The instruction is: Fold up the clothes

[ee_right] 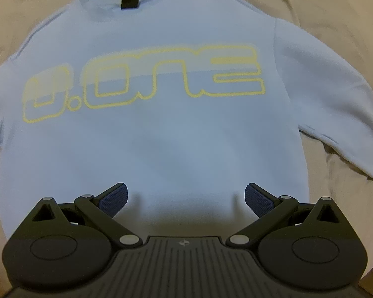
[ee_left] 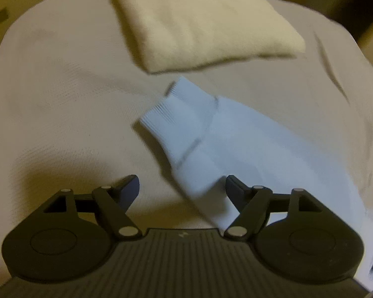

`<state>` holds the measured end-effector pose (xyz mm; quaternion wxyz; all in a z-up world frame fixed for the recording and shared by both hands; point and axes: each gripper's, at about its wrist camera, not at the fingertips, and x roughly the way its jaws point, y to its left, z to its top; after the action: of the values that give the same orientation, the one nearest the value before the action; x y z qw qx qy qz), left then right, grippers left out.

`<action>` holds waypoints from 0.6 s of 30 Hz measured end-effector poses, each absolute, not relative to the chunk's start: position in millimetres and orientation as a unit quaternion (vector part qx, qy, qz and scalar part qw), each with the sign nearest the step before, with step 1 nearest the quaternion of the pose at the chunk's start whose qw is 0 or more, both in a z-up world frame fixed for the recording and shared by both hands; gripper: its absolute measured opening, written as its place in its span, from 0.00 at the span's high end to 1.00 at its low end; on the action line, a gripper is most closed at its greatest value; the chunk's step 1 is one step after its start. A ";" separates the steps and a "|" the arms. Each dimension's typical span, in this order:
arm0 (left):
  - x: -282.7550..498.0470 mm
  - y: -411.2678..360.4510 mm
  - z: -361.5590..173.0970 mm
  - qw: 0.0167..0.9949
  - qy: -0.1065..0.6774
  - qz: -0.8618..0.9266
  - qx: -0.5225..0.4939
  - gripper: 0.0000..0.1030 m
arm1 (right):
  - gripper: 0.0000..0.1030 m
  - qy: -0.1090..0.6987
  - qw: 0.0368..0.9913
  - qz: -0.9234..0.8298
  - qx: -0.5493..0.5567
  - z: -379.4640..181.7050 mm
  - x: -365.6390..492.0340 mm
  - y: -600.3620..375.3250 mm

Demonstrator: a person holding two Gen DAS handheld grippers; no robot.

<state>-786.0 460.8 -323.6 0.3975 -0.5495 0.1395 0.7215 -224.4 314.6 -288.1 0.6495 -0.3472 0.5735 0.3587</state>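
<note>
Two tongs over light blue sweatshirt (ee_right: 161, 136), spread flat, print side up, on beige sheet (ee_left: 62, 99). Left tongs (ee_left: 182, 186) jaws apart, nothing pinched; sleeve (ee_left: 199, 144) with ribbed cuff lies under them, near right finger, can't tell if touching. Right tongs (ee_right: 185, 200) wide apart above lower body, gripping nothing. Cream folded cloth (ee_left: 199, 19) sits beyond cuff, bit blurry.

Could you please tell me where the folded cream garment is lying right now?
In the left wrist view, the folded cream garment lies at the top centre on the beige bed cover, just beyond the ribbed cuff of the light blue sweatshirt's sleeve.
</note>
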 end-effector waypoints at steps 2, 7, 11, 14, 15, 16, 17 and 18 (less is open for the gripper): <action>-789.4 469.3 -323.5 0.407 0.123 0.713 -0.557 0.78 | 0.00 0.574 0.646 0.362 -0.351 -290.8 -223.4 315.4; -744.4 484.0 -272.1 0.496 0.145 0.700 -0.493 0.90 | 0.00 0.573 0.647 0.368 -0.345 -288.7 -212.7 309.4; -645.2 468.3 -192.8 0.651 0.161 0.632 -0.389 0.90 | 0.00 0.580 0.656 0.357 -0.325 -285.6 -193.1 293.2; -551.8 437.9 -159.1 0.761 0.175 0.528 -0.335 0.88 | 0.00 0.587 0.665 0.345 -0.307 -282.1 -173.6 276.7; -523.4 426.1 -155.0 0.787 0.182 0.492 -0.324 0.83 | 0.00 0.589 0.669 0.340 -0.299 -280.0 -166.0 270.3; -496.8 414.4 -160.1 0.802 0.200 0.457 -0.328 0.78 | 0.00 0.591 0.673 0.337 -0.291 -277.9 -158.7 264.3; -470.4 402.8 -166.6 0.814 0.218 0.421 -0.335 0.69 | 0.00 0.592 0.676 0.333 -0.284 -275.9 -151.9 258.6; -444.1 391.1 -173.2 0.825 0.237 0.384 -0.341 0.68 | 0.00 0.593 0.680 0.329 -0.278 -273.9 -145.0 252.9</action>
<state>-444.1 391.1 -173.2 0.8246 -0.3409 0.2368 0.3843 -145.0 252.9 -273.9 0.6800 -0.2778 0.5934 0.3293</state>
